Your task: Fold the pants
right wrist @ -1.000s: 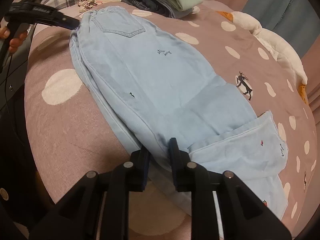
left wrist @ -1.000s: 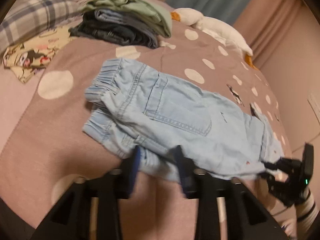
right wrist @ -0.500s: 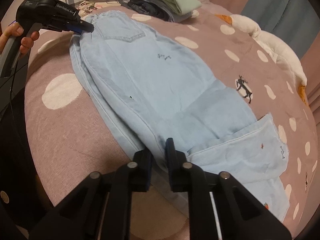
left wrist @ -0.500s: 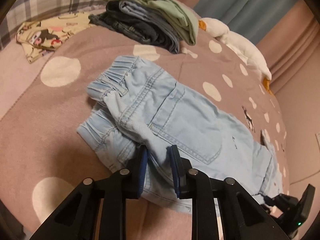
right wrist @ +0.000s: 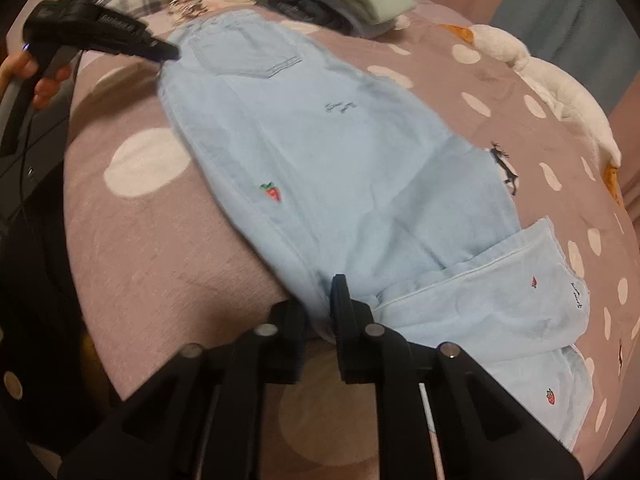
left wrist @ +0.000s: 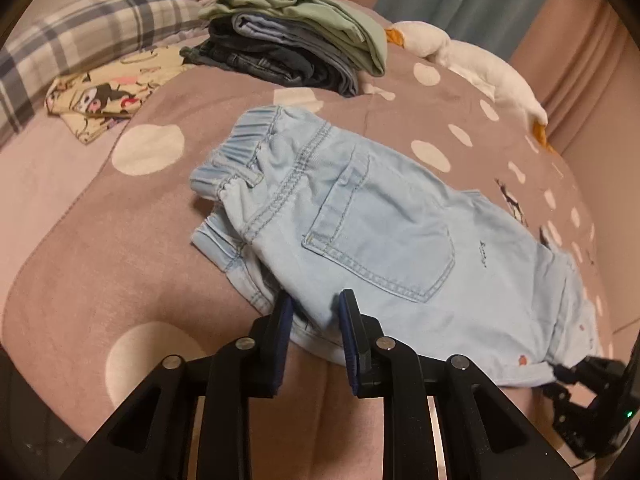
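Nearest the bed's front edge, the left gripper has a fold of the light-blue pants between its blue pads, near the waistband end. A second ago those jaws stood wider apart with the denim loose between them; they have just been closing, and now they pinch the cloth. From the other side, the same gripper shows as a black tool in a hand, its tip at the waist corner of the pants, where a second ago it sat slightly further out toward the bed's left edge.

The right gripper has its jaws pinched on the near edge of the pants at the thigh, where the leg folds back over itself. Its jaws were already narrow a second ago and have just eased open a touch, the cloth still nipped between them. In the left view it sits at the far hem corner.

The pants lie flat along the middle of the spotted blanket, back pocket up, with a small strawberry patch now showing on the near leg that was only a dark speck before.

Further back, the stack of folded clothes sits unchanged near the bed's far edge, a cartoon-print cloth to its left, a plaid pillow behind that, and a white plush toy along the far right edge.
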{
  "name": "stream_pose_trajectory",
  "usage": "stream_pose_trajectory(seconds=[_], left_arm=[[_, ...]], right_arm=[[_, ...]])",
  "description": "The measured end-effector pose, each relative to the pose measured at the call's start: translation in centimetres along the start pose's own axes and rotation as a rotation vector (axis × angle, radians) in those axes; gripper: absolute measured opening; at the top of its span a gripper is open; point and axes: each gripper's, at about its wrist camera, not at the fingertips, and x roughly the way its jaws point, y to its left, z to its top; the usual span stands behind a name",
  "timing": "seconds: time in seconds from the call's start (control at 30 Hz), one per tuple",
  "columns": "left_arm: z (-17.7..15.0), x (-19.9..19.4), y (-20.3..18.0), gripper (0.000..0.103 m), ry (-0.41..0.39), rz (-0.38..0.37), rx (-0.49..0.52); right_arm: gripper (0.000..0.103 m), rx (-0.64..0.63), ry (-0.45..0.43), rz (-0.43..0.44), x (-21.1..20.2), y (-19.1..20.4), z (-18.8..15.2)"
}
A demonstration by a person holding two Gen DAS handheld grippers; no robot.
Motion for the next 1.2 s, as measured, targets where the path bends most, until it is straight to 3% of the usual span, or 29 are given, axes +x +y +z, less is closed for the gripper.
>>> stream_pose_trajectory(seconds=[0.17, 0.27, 0.33, 0.43, 0.53, 0.6, 0.7, 0.8, 0.9, 1.03, 1.17, 1.2], left_arm=[[0.0, -2.6, -1.5, 0.022, -0.059, 0.033, 0.089], [0.0, -3.3, -3.5, 0.022, -0.082, 0.004, 0.152], [0.0, -2.7, -5.3, 0.022, -0.072, -0.031, 0.183], [0.0, -1.4, -8.1, 0.022, -0.041, -0.074, 0.236], [-0.6, 0.1, -10.7, 0.022, -0.011, -0.098, 0.311], [-1.1, 1.5, -12.0, 0.025, 0.025, -0.099, 0.352], [-2.4, 3.5, -13.2, 0.025, 0.071, -0.073, 0.412], [-3.2, 4.2, -13.9, 0.026, 0.096, -0.063, 0.44], [-3.4, 3.7, -14.8, 0.026, 0.093, -0.087, 0.468], [-3.9, 3.6, -16.1, 0.028, 0.089, -0.114, 0.502], [-4.3, 4.5, -16.3, 0.032, 0.105, -0.114, 0.498], [-4.4, 4.5, -16.4, 0.032, 0.101, -0.114, 0.5]], right_arm=[[0.029, 0.154, -0.081, 0.075, -2.4, -2.5, 0.1], [0.033, 0.316, -0.132, 0.131, -2.6, -4.8, -0.8], [0.034, 0.403, -0.106, 0.167, -1.4, -5.6, -1.4], [0.037, 0.361, -0.037, 0.163, -0.4, -4.2, -1.9], [0.049, 0.287, -0.017, 0.175, -1.6, -3.3, -2.2], [0.052, 0.302, -0.004, 0.186, -2.6, -4.3, -2.7], [0.052, 0.438, -0.081, 0.202, -4.4, -8.1, -2.7], [0.054, 0.623, -0.12, 0.148, -4.5, -12.8, -2.2], [0.055, 0.788, -0.024, 0.028, -1.1, -17.4, -0.9], [0.055, 1.066, 0.045, 0.046, 3.2, -21.9, -0.4], [0.052, 1.073, 0.12, -0.068, 5.0, -22.6, 1.2], [0.041, 1.028, 0.155, -0.1, 5.6, -22.4, 2.0]])
